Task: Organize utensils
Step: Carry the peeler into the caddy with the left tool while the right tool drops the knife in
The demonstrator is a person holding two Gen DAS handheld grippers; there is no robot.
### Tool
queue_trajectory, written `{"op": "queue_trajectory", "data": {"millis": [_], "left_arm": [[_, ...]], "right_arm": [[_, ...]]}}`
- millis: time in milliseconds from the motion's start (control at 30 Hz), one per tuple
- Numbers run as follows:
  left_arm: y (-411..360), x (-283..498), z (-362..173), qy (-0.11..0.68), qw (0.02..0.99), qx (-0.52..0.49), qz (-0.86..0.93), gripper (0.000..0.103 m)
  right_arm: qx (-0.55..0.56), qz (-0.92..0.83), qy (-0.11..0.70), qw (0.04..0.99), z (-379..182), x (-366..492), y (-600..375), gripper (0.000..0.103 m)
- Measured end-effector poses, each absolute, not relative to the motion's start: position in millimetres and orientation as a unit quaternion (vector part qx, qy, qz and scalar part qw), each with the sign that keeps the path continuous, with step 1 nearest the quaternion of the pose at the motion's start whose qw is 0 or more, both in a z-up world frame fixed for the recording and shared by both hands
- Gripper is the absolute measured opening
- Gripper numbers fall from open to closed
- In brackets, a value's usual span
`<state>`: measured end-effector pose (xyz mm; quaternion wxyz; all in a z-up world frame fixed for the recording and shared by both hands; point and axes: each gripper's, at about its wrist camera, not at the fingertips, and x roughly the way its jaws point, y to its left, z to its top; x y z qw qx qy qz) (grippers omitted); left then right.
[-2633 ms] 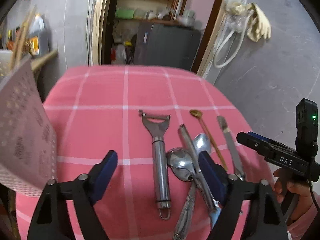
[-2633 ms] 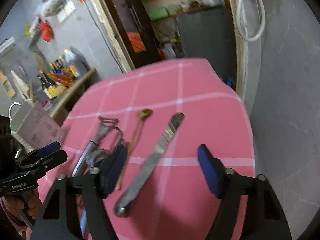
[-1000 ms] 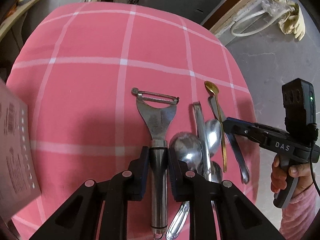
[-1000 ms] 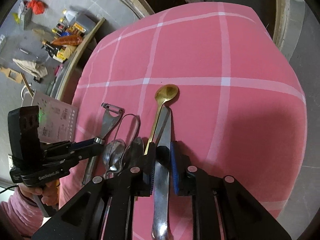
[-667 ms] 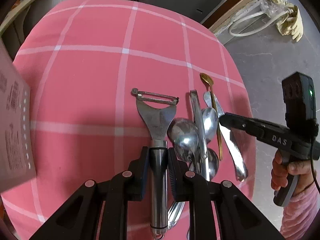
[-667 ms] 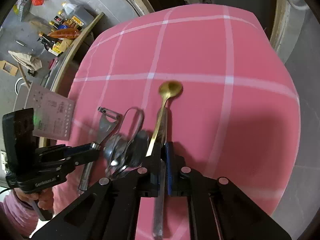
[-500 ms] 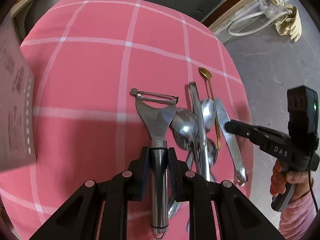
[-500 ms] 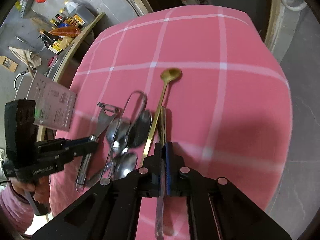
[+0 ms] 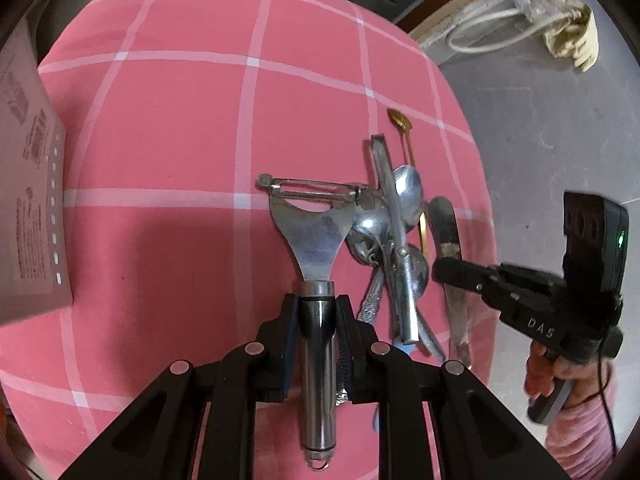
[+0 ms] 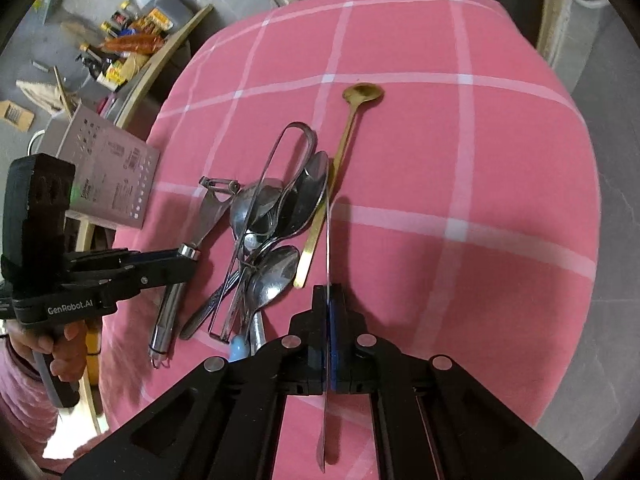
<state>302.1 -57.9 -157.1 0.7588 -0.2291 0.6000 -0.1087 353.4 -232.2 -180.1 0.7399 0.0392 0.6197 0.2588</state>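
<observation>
Steel peeler (image 9: pixel 316 240) pinched in left fingers (image 9: pixel 289 320); knife (image 10: pixel 327 240) edge-on in right fingers (image 10: pixel 319 320). Lift straight, clear of spoons (image 10: pixel 276 216), keep both level.

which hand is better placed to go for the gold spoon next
Right, though it must first set down the knife it grips. The gold spoon lies just ahead and left of the right gripper. The left gripper, shut on the peeler, has the spoon pile between.

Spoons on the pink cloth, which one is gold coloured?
The slim long-handled spoon lying farthest right in the pile, its small bowl pointing away from the grippers. The other spoons are silver and overlap.
</observation>
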Motion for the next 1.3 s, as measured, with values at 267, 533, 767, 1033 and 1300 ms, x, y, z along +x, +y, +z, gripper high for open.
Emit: {"op": "queue_trajectory", "data": {"millis": [267, 533, 767, 1033, 1300], "left_arm": [[-46.5, 264.7, -107.6, 0.498, 0.830, -0.227, -0.109, 0.017], [-7.7, 231.9, -28.1, 0.379, 0.891, -0.232, -0.098, 0.017], [40.5, 216.6, 36.3, 0.283, 0.931, -0.222, -0.063, 0.017], [107.5, 212.5, 55.4, 0.186, 0.957, -0.225, -0.012, 0.017], [136.5, 235.8, 26.0, 0.155, 0.966, -0.208, 0.004, 0.017]], "right_arm": [[0.108, 0.254, 0.504, 0.819, -115.0, 310.0, -259.3, 0.001], [0.152, 0.274, 0.351, 0.883, -33.7, 285.6, -251.4, 0.001], [0.190, 0.325, 0.244, 0.894, 20.6, 287.2, -206.2, 0.001], [0.229, 0.364, 0.165, 0.888, 33.8, 288.6, -127.5, 0.001], [0.226, 0.381, 0.130, 0.887, 2.1, 295.7, -72.0, 0.002]]}}
